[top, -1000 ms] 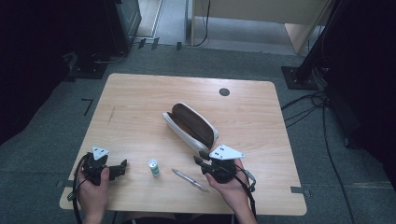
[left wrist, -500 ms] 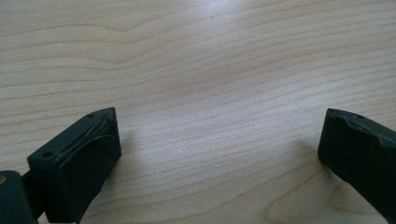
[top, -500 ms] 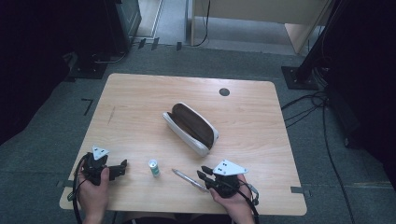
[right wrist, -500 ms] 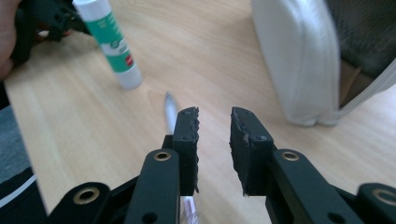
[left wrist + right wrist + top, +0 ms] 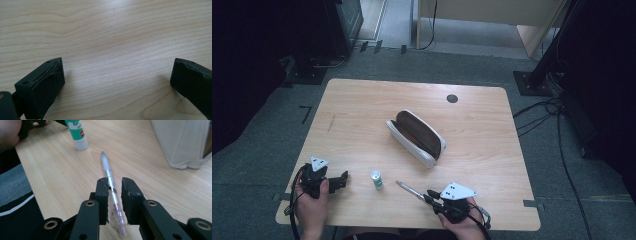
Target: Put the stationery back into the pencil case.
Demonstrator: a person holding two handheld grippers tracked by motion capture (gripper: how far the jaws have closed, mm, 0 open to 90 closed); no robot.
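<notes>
Right now we're closing on the pen [image 5: 110, 180]: it lies flat on the table [image 5: 492, 150] near our front edge, between the glue stick [image 5: 376, 179] and the right gripper [image 5: 430, 196], with the open pencil case [image 5: 417, 136] well apart toward the middle.

In the right gripper view the right gripper [image 5: 115, 185] has the pen's barrel between its jaws. They stand narrow and have just been closing. One pad looks to be touching the barrel, while a slim gap shows at the other, so we don't call it a grip yet.

The left gripper [image 5: 341, 180] rests at the near left corner, jaws wide with bare wood between them.

How we'd do this step well:
- Centre first. The pen sits against one pad; shift sideways so both pads meet it together, or it rolls.
- Keep the pads low, just off the wood, so they catch the barrel at its widest.
- Stay square to the barrel. It runs nearly straight out between the jaws, so the grip line is short and any twist skews it.
- Close fully before lifting; a clear plastic barrel is likely slippery.
- Lift straight up, clear of the glue stick.
</notes>
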